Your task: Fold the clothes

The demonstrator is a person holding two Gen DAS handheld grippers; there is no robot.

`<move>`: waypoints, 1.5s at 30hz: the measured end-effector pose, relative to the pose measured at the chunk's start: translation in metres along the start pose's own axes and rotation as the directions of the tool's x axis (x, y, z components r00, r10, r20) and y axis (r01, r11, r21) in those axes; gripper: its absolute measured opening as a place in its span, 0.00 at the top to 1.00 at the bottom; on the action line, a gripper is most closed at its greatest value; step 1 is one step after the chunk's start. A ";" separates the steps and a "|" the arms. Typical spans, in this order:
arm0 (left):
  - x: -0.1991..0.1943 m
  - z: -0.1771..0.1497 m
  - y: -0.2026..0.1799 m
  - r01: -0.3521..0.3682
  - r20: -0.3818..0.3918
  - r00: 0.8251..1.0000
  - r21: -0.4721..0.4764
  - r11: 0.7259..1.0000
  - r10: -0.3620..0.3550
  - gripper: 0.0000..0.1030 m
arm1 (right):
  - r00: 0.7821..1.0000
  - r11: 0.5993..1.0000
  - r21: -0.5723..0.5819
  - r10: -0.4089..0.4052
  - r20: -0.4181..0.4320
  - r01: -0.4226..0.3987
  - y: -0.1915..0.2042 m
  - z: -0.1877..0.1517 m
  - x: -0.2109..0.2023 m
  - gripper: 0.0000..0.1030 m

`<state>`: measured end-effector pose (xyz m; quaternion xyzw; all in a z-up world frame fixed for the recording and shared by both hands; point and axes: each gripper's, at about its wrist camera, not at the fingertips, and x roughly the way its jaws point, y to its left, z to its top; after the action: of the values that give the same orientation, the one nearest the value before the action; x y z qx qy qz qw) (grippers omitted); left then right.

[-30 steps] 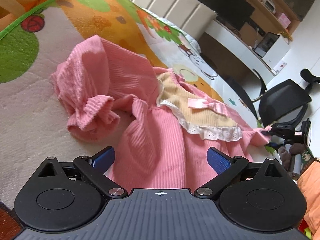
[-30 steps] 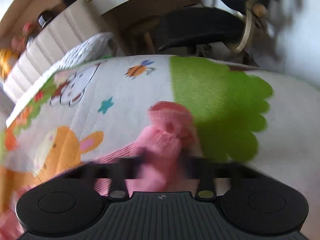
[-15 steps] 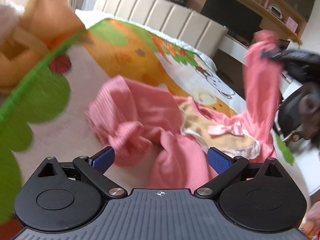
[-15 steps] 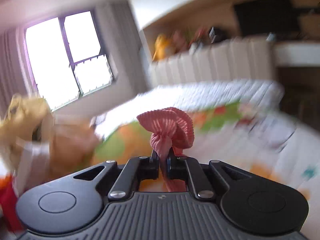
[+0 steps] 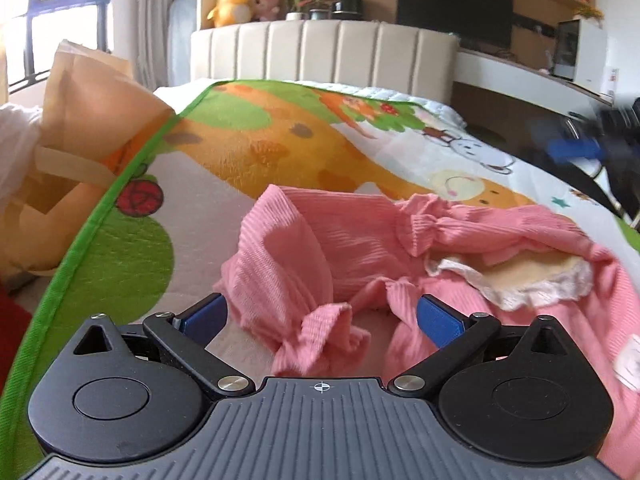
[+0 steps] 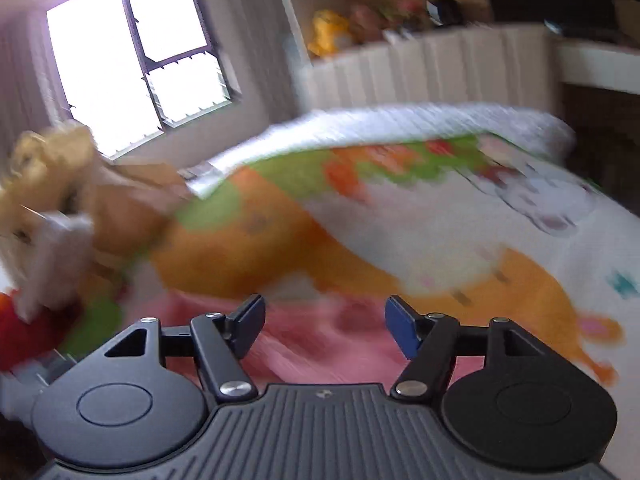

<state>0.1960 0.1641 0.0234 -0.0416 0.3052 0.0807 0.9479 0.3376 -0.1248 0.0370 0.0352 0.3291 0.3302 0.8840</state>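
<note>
A pink ribbed child's garment [image 5: 344, 248] with a cream lace-trimmed collar [image 5: 532, 276] lies crumpled on the cartoon-print play mat [image 5: 280, 152]. One sleeve is laid across its chest. My left gripper [image 5: 320, 316] hovers open just in front of the near sleeve cuff [image 5: 324, 336], gripping nothing. In the blurred right wrist view my right gripper [image 6: 325, 322] has its jaws opening, with nothing between them. The pink garment [image 6: 320, 344] lies below it. The right gripper's blue pad [image 5: 576, 148] shows blurred at the far right of the left wrist view.
A paper bag [image 5: 80, 120] and soft toys sit off the mat's left edge. A padded cream headboard [image 5: 320, 56] stands behind the mat, with plush toys on the ledge above. A desk and dark TV [image 5: 456, 4] are at the right.
The right gripper carried the pink sleeve up and over the garment, then opened and let it drop across the chest. The left gripper rolled and rose slightly, staying open.
</note>
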 end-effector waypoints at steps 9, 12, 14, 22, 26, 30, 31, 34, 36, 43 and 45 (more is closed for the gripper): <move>0.033 -0.002 0.014 -0.076 -0.026 0.997 -0.070 0.995 0.074 0.04 | 0.983 0.948 -0.279 -0.175 -0.060 0.152 0.024 -0.062 0.030 0.37; 0.031 -0.001 0.025 -0.064 -0.019 0.998 -0.092 0.994 0.063 0.61 | 0.995 0.903 -0.419 -0.099 0.001 0.091 0.064 -0.057 0.018 0.37; 0.028 0.002 0.034 -0.010 -0.025 1.000 -0.121 0.993 0.007 0.82 | 1.000 0.890 -0.454 -0.029 0.010 0.030 0.085 -0.058 0.010 0.37; -0.002 0.018 0.059 0.392 0.046 0.908 -0.447 0.804 -0.417 0.86 | 0.969 0.794 -0.568 0.243 -0.033 -0.218 0.181 -0.088 -0.011 0.37; -0.016 0.025 0.042 0.476 0.087 0.868 -0.424 0.770 -0.489 0.81 | 0.966 0.855 -0.485 0.247 0.071 -0.183 0.182 -0.078 -0.014 0.73; -0.030 0.039 0.047 0.516 0.200 0.855 -0.432 0.740 -0.479 0.07 | 0.986 0.912 -0.397 0.148 0.077 -0.105 0.150 -0.053 -0.018 0.88; -0.034 0.043 0.051 0.513 0.233 0.858 -0.425 0.745 -0.458 0.06 | 0.990 0.932 -0.356 0.105 0.095 -0.065 0.132 -0.044 -0.021 0.89; -0.037 0.045 0.052 0.444 0.229 0.895 -0.404 0.799 -0.382 0.07 | 0.990 0.978 -0.196 -0.040 0.137 0.066 0.069 -0.018 -0.031 0.89; -0.029 0.044 0.046 0.417 0.184 0.909 -0.394 0.819 -0.374 0.07 | 0.978 0.980 -0.108 -0.153 0.144 0.169 0.028 -0.006 -0.036 0.89; 0.013 0.036 0.001 0.392 -0.011 0.911 -0.291 0.873 -0.413 0.06 | 0.956 0.955 0.041 -0.294 0.020 0.293 -0.060 -0.005 -0.037 0.72; 0.021 0.036 -0.013 0.401 -0.038 0.904 -0.267 0.876 -0.426 0.06 | 0.955 0.959 0.076 -0.280 0.100 0.274 -0.062 -0.001 -0.054 0.60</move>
<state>0.2359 0.1588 0.0404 -0.2302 0.3212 -0.0875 0.9144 0.3411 -0.2058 0.0492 0.0337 0.2917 0.1905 0.9368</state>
